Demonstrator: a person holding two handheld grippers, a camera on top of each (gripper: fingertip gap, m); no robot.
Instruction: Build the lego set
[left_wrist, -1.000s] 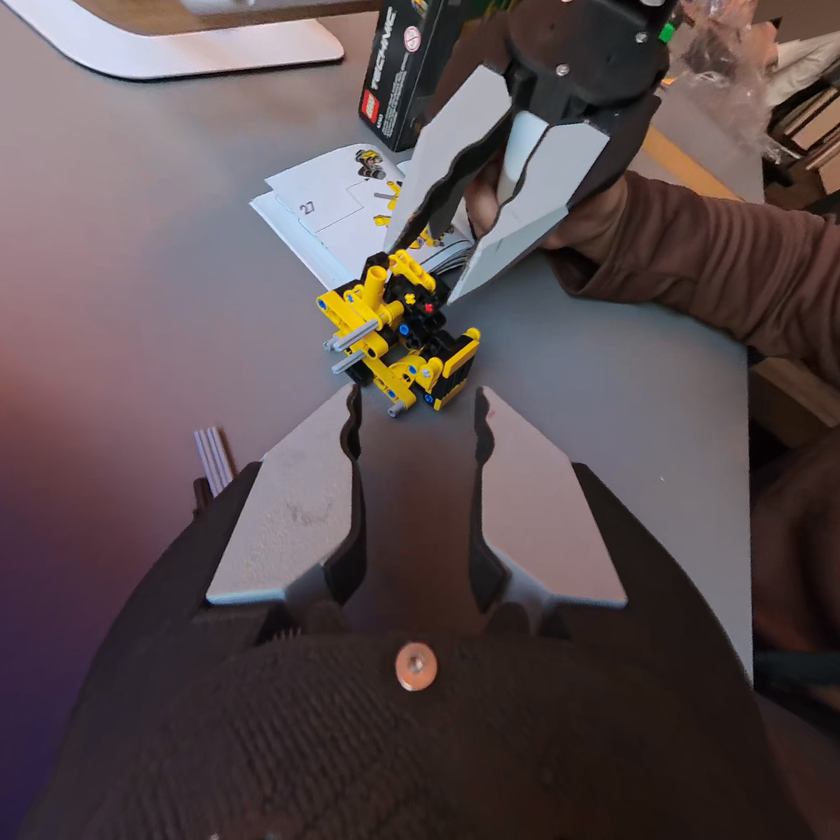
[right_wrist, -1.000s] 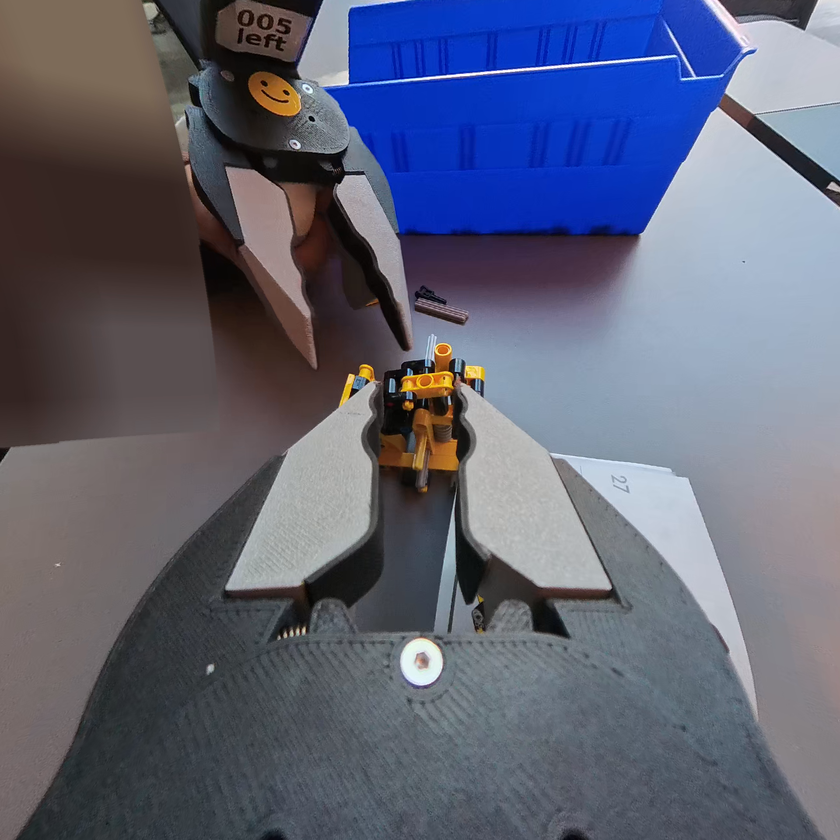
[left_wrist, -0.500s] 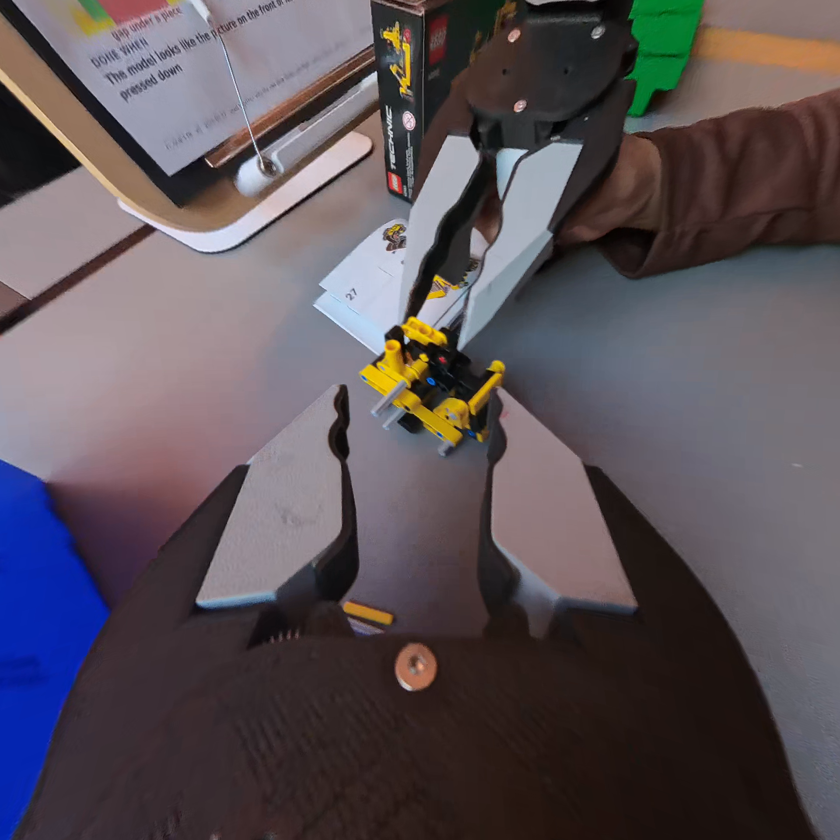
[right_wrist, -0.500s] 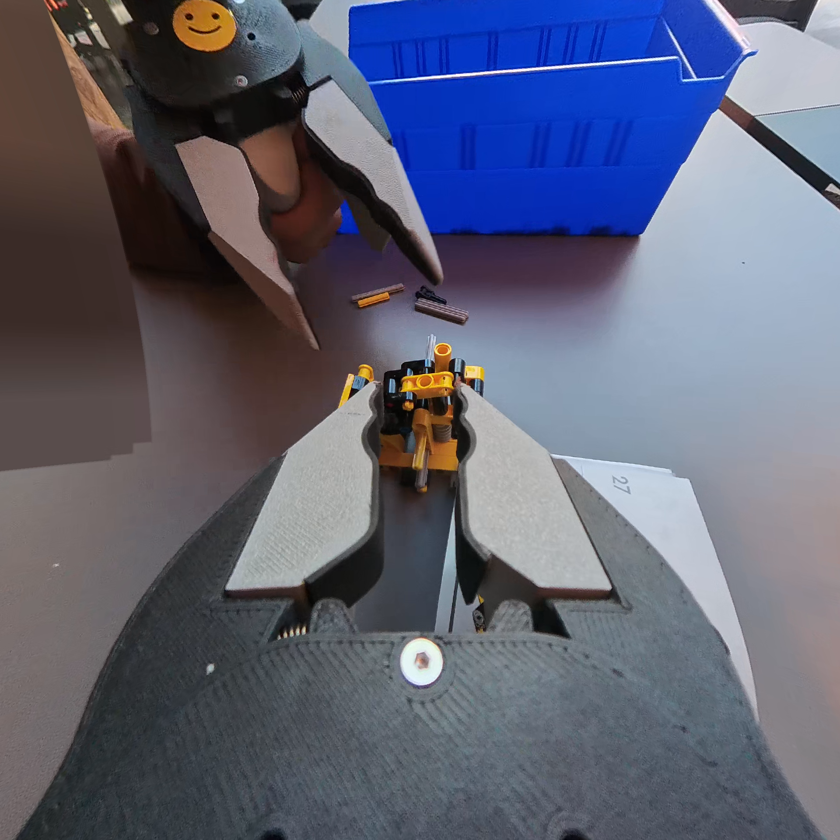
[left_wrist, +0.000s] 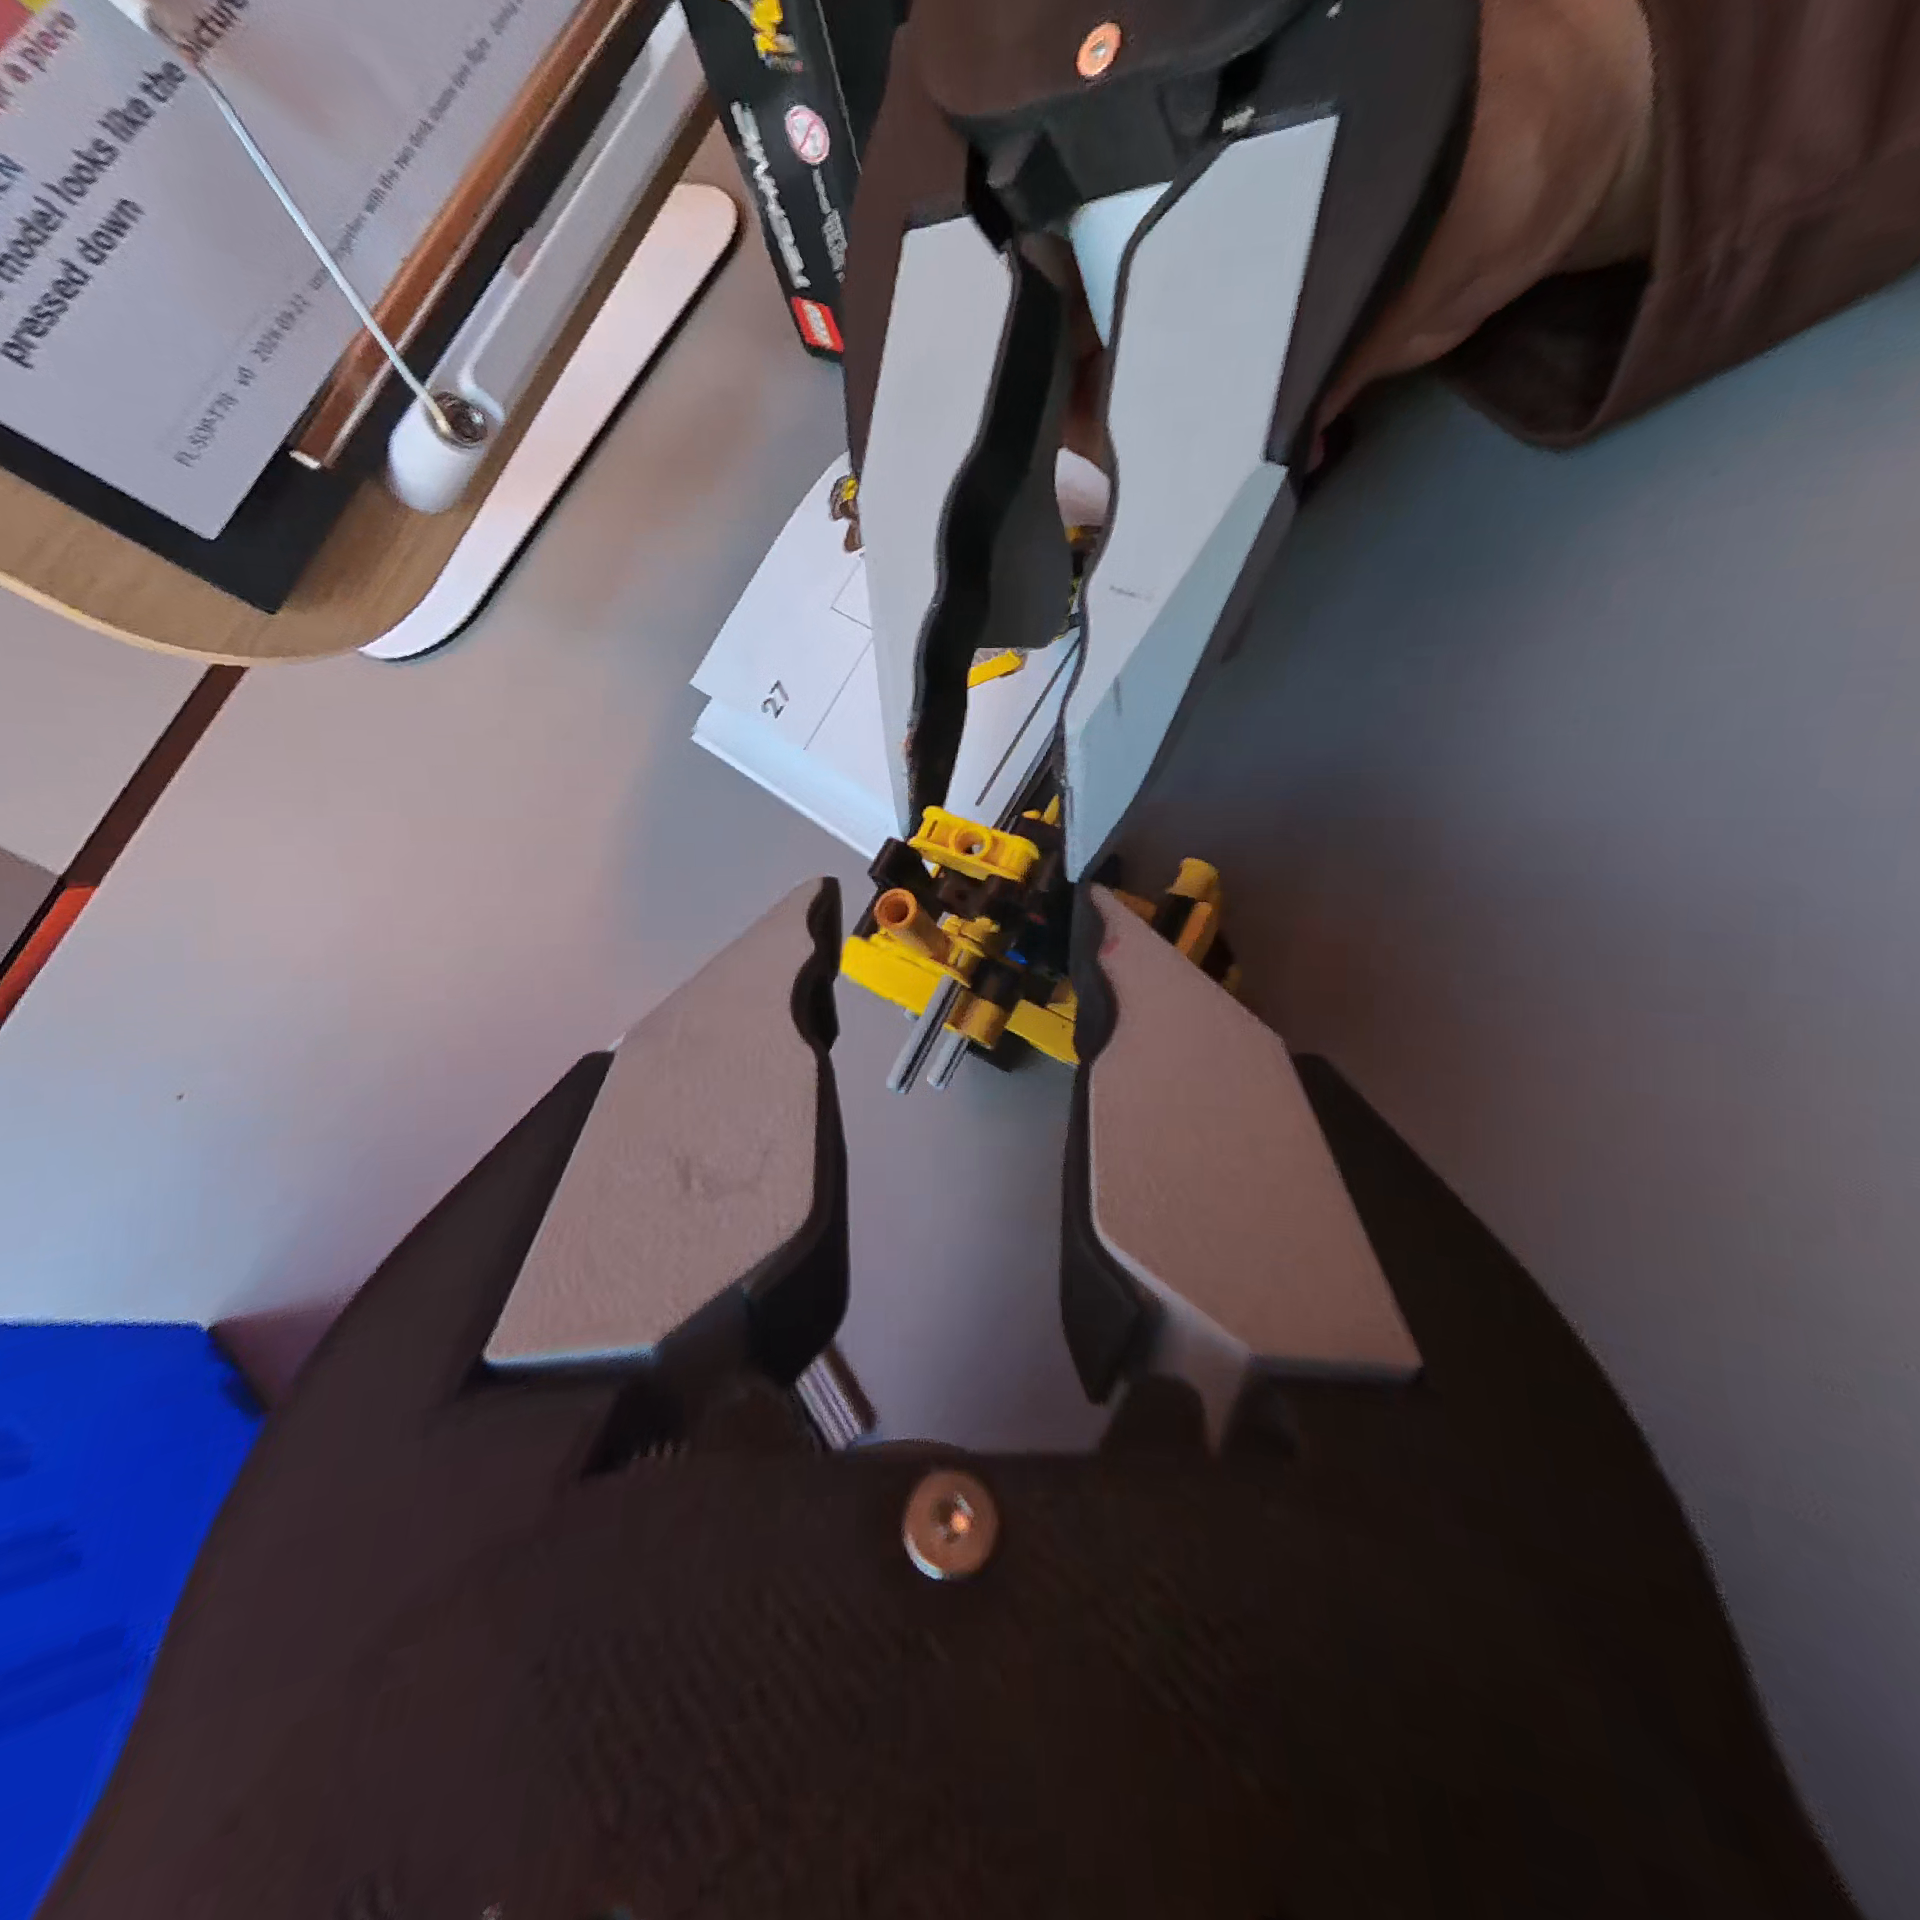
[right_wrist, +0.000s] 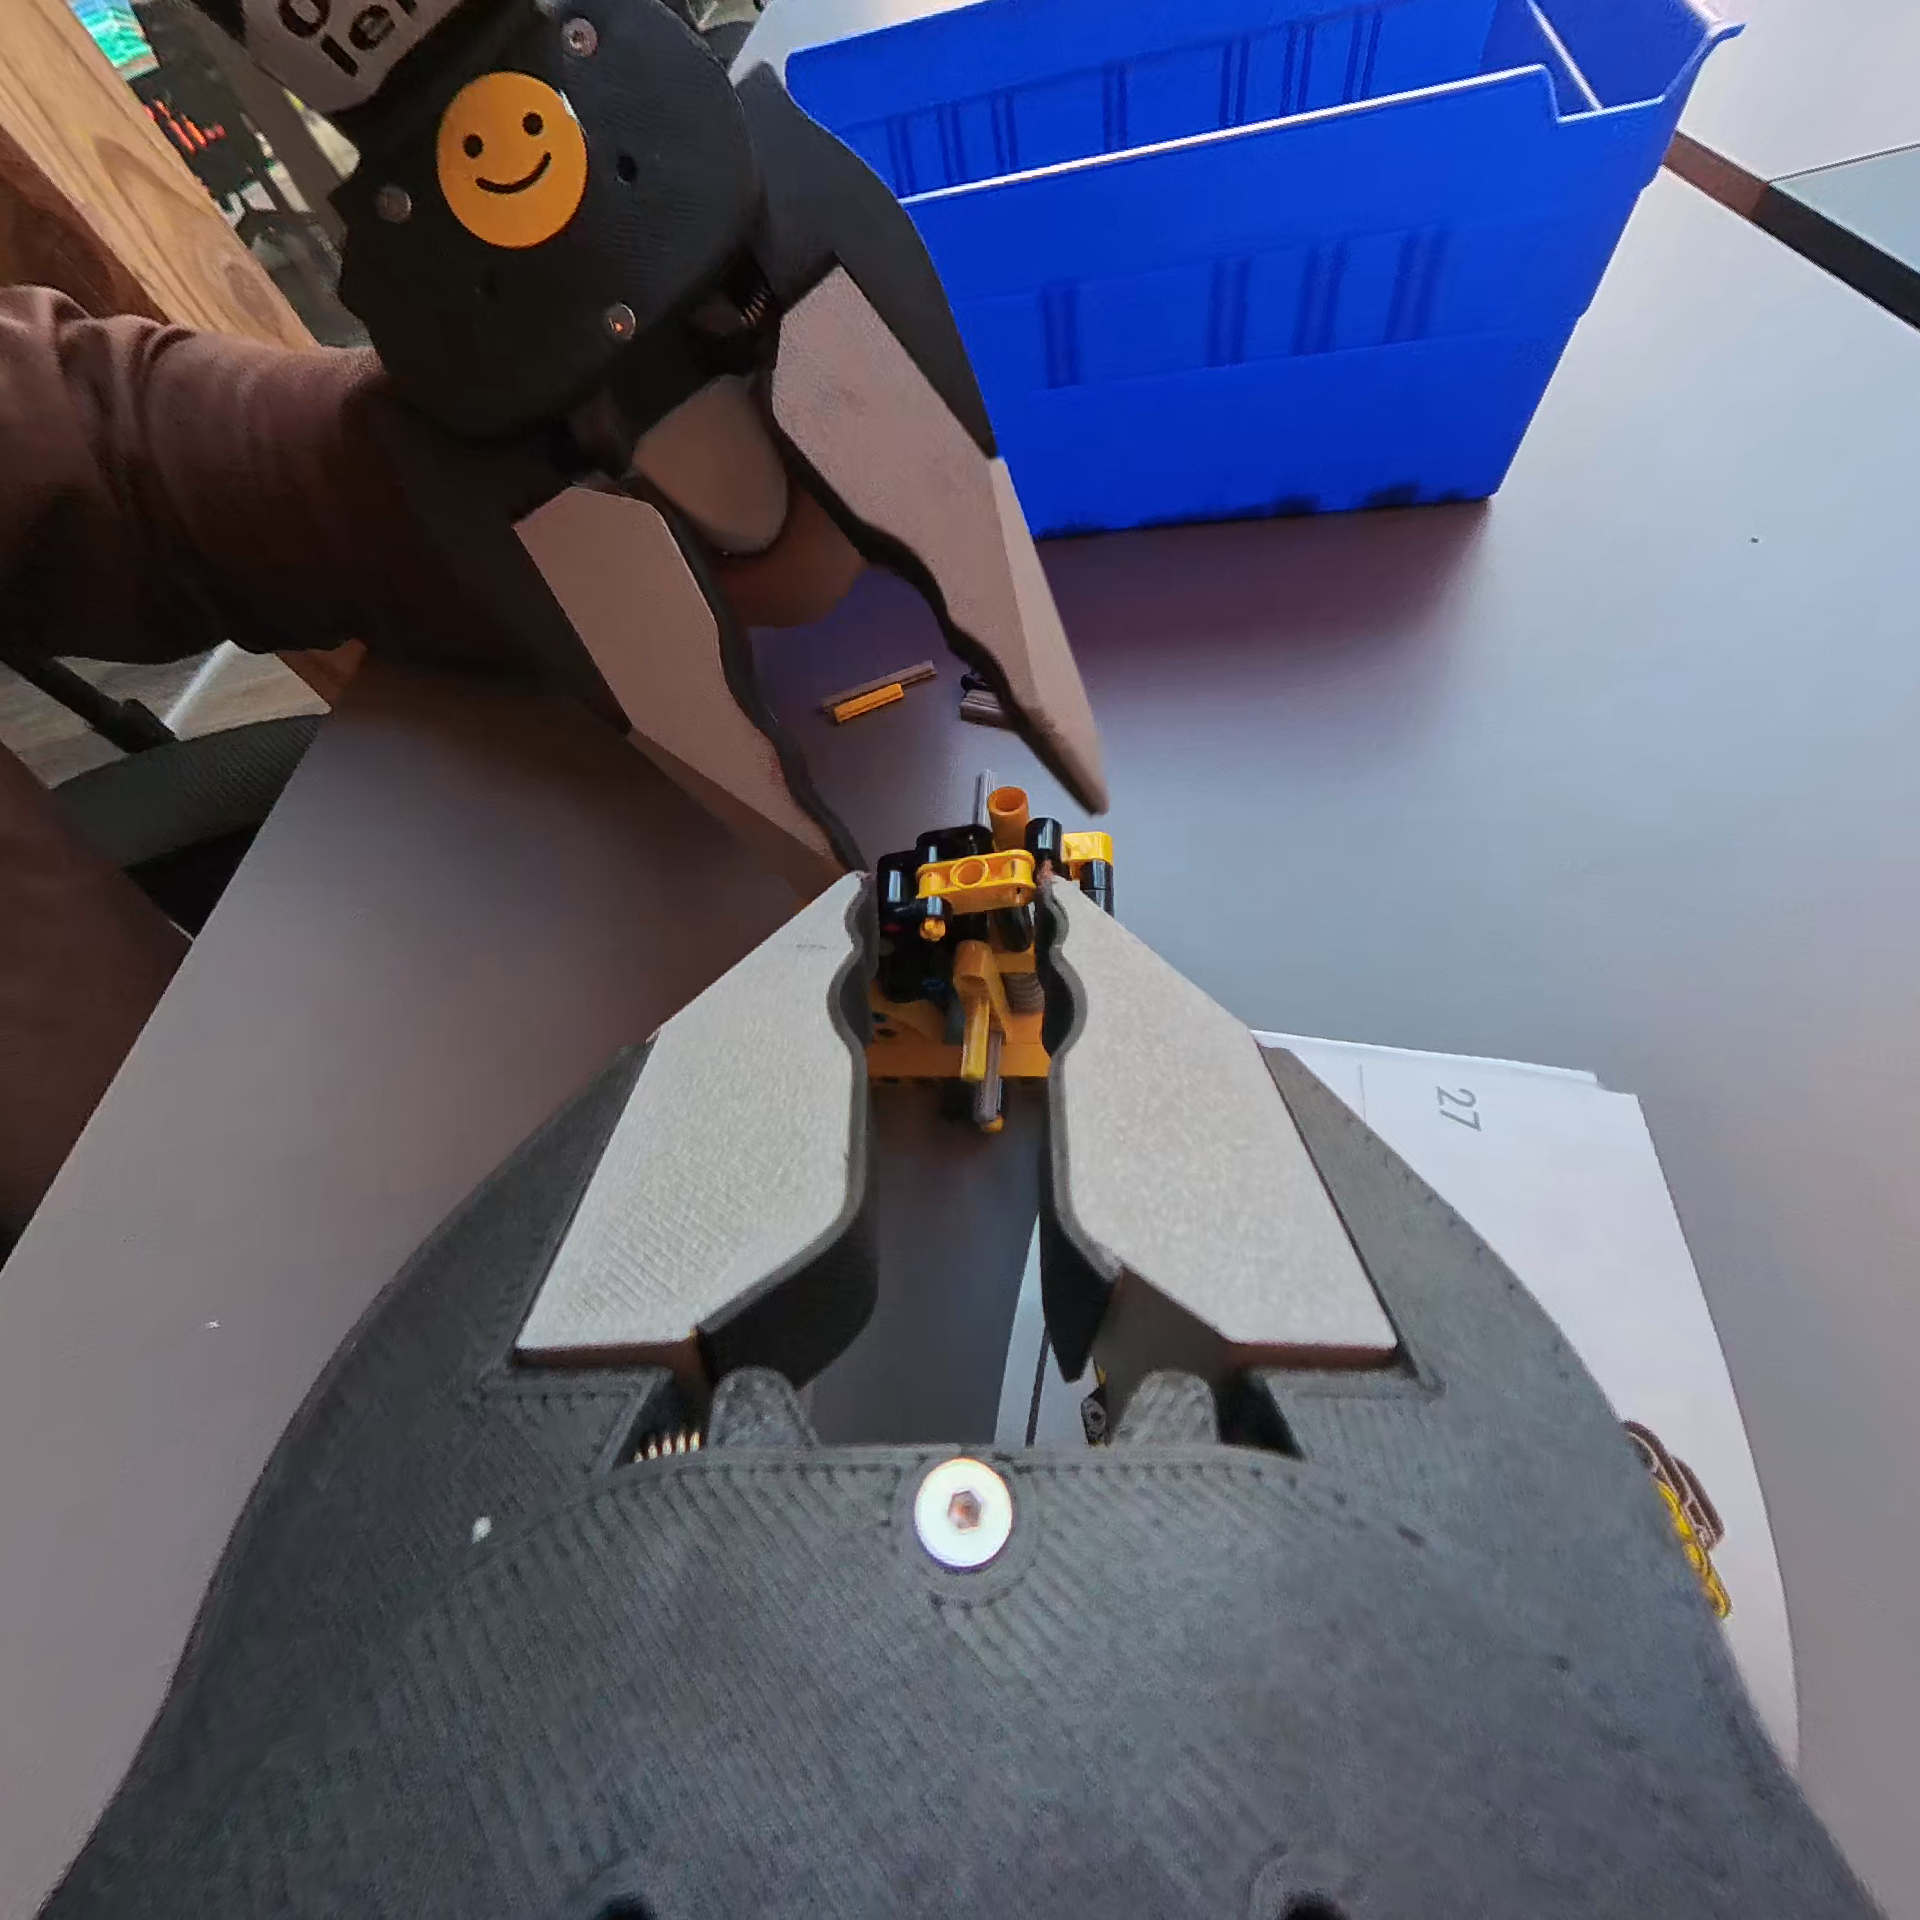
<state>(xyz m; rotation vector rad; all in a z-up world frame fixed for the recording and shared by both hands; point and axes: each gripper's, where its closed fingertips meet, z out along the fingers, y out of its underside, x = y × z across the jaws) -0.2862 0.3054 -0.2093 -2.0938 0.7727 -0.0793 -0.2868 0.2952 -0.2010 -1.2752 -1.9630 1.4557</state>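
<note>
On the grey table (right_wrist: 1455, 779), the right gripper (right_wrist: 956, 894) clamped the yellow-and-black lego model (right_wrist: 971, 935) between its fingers, while the left gripper (left_wrist: 951, 914), jaws spread wide and empty, hovered just beside it, near an instruction booklet (left_wrist: 800, 696) and blue bin (right_wrist: 1299, 312).

A grey counter (right_wrist: 1558, 831) is carrying a blue bin (right_wrist: 1299, 312), an open booklet (right_wrist: 1538, 1195), a yellow and black lego model (right_wrist: 966, 935), a few loose small pieces (right_wrist: 878, 691), a black box (left_wrist: 790, 187) and a stand (left_wrist: 582, 343).
</note>
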